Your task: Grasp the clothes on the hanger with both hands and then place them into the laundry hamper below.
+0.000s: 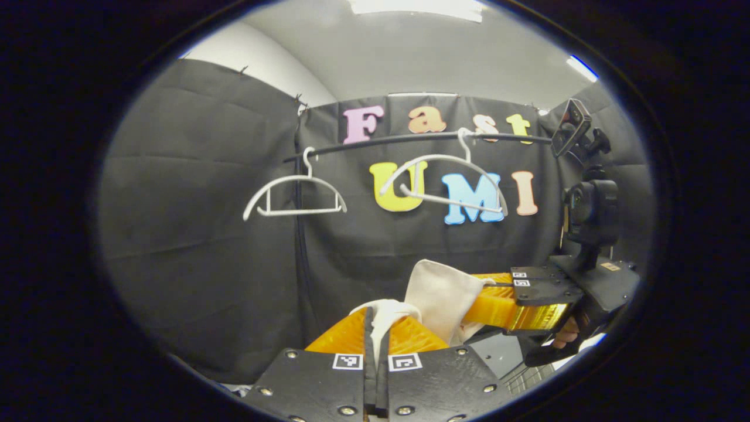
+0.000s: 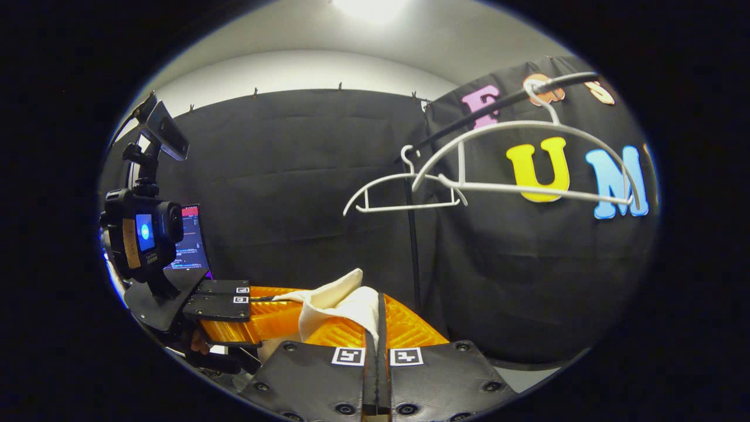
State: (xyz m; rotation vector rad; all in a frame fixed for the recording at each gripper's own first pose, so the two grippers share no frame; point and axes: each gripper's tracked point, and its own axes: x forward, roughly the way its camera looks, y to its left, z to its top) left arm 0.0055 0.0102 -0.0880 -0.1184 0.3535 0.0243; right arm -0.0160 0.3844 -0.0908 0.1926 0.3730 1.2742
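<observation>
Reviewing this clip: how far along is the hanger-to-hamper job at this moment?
Done: both white hangers on the rail hang bare, so the cream garment is off. In hand: the left gripper and right gripper are each shut on the cloth, which is held between them. Left: lowering and releasing it into the hamper.

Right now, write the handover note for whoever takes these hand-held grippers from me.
Left hand-held gripper: shut on the cream cloth.
Right hand-held gripper: shut on the same cloth, close beside the left one.
Both white hangers, left and right, hang bare on the black rail.
Done: garment is off its hanger and held by both grippers, below the rail.
Left: lower it into the laundry hamper, which I cannot pick out here, then open both grippers.
</observation>
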